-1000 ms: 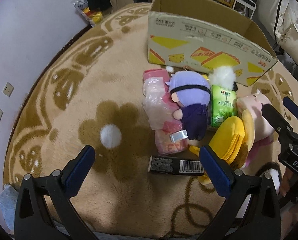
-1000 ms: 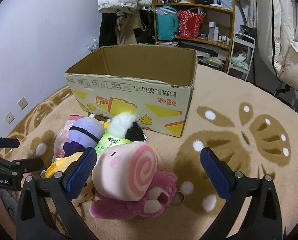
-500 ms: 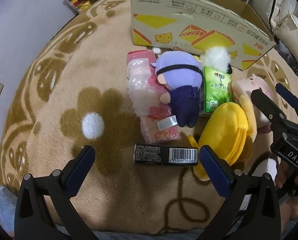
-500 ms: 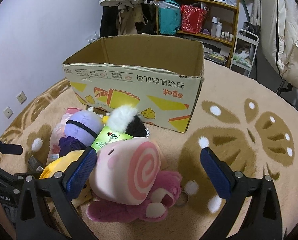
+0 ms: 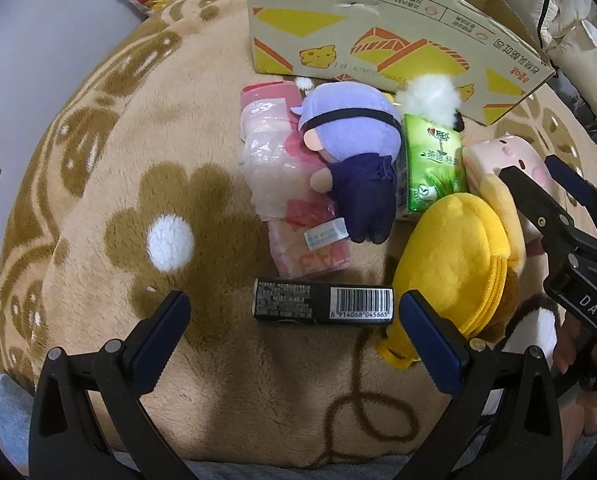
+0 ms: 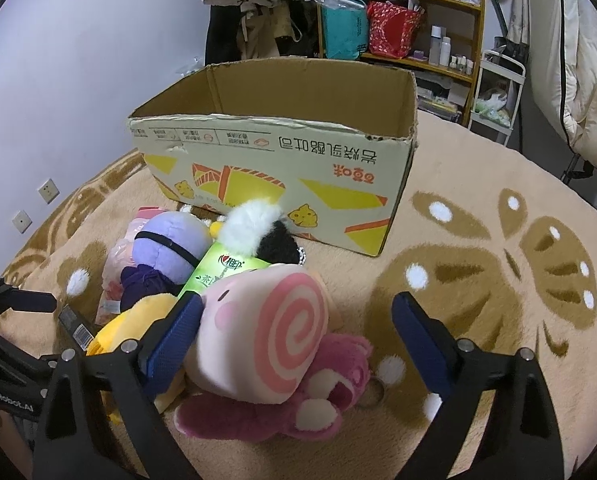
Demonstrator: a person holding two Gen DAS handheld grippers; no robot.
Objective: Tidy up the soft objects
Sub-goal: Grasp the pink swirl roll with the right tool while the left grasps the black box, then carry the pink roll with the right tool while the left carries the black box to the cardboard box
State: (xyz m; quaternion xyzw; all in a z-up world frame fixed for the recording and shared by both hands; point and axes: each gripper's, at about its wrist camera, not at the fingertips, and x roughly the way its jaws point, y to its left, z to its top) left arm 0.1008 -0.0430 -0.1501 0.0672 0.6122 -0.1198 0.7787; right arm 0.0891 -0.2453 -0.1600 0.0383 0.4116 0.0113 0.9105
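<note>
Both sets of fingers spread wide, nothing held. Left gripper [image 5: 292, 336] hangs over the rug with the black barcode box [image 5: 324, 306] just ahead between its fingers — a hard carton, a wrong pick among soft things. Right gripper [image 6: 296, 340] straddles the swirl plush [image 6: 264, 336], which rests on the pink bear [image 6: 326, 376]; closing could drag both, or snag the bear's keyring. Farther out, the cardboard box [image 6: 282, 160] stands open — its floor is hidden. The yellow plush [image 5: 454, 256] is partly covered; its shape is unclear.
</note>
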